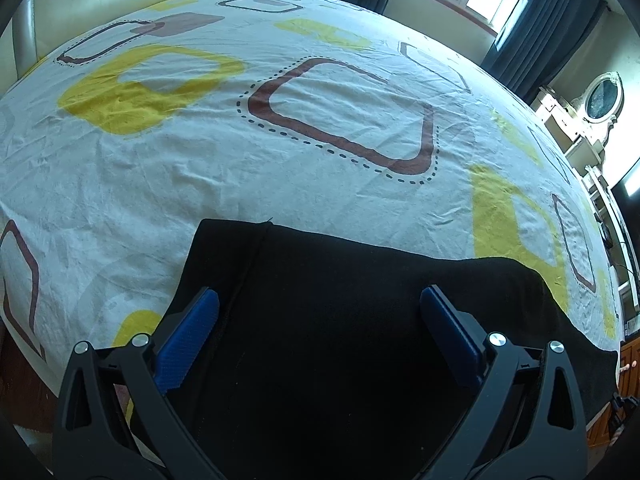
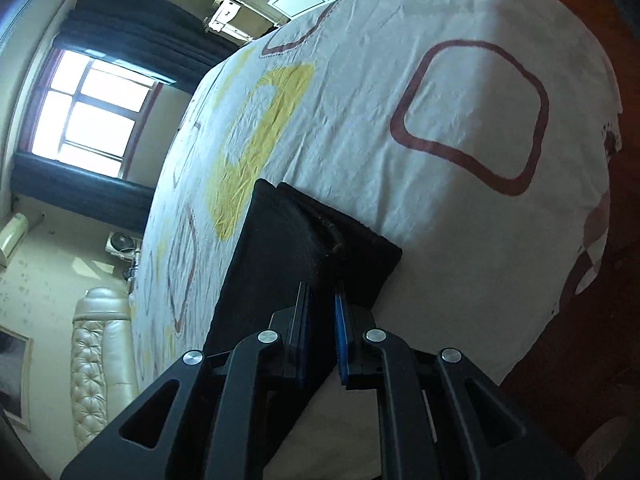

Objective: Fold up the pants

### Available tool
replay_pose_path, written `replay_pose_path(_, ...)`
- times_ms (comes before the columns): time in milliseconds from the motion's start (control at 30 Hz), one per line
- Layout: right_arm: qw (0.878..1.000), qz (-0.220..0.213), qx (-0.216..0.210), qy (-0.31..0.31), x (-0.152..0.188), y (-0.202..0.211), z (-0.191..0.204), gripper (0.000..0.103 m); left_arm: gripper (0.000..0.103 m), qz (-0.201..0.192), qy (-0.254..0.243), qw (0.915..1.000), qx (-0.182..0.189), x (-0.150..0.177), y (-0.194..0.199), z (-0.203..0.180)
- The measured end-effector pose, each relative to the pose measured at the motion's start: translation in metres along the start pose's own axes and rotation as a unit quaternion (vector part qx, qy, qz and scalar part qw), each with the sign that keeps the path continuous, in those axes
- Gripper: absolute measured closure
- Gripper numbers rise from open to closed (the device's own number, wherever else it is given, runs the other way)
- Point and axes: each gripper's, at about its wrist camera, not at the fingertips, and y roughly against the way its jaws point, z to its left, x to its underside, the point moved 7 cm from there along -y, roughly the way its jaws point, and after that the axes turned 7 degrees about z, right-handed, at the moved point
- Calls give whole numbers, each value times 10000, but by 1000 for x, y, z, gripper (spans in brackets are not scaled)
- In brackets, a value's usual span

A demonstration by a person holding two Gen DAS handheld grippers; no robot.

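Judging by the layers, we have the single pair of black pants [image 1: 340,320] partly folded on the patterned bed sheet [image 1: 280,140]; another fold seems left. Our right gripper [image 2: 322,312] pinches a doubled edge, while our left gripper [image 1: 320,332] hangs wide apart above it.

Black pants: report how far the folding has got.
Done: the black pants already lie doubled on the patterned bedsheet. In hand: the right hand-held gripper is shut on a raised fabric edge; the left hand-held gripper is open above them. Left: laying that fold down.
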Motion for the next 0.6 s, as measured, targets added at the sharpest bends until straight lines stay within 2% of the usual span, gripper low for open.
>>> replay_pose_path(33,9999,-10,-91,-62,0,-2,-1,90,2,1,27,10000,2,1,1,1)
replay_pose_path(100,9997,77,-199,-86,1,-9,-1,79,2,-2,79,10000,10,2,1,3)
replay_pose_path(200,9992,168,-347,-117,2,-20,2,75,2,-12,140,9999,15,5,3,5)
replay_pose_path(233,9992,144,-369,-83,3,-23,5,78,2,-12,126,9999,-2,5,4,5)
replay_pose_path(267,9994,111,-333,6,4,-25,8,93,2,-25,88,9999,-46,5,7,5)
replay_pose_path(333,9995,-4,-244,205,5,-21,17,96,2,-157,-13,9998,-141,4,17,2)
replay_pose_path(400,9998,-117,-172,49,1,-15,10,97,2,-385,-176,9990,-155,3,34,-6)
replay_pose_path(467,9998,-116,45,-139,-4,-17,-6,97,2,-612,-380,9974,61,5,55,-22)
replay_pose_path(600,9984,-130,-219,-511,6,-14,-11,93,2,-746,-778,9918,690,20,84,-64)
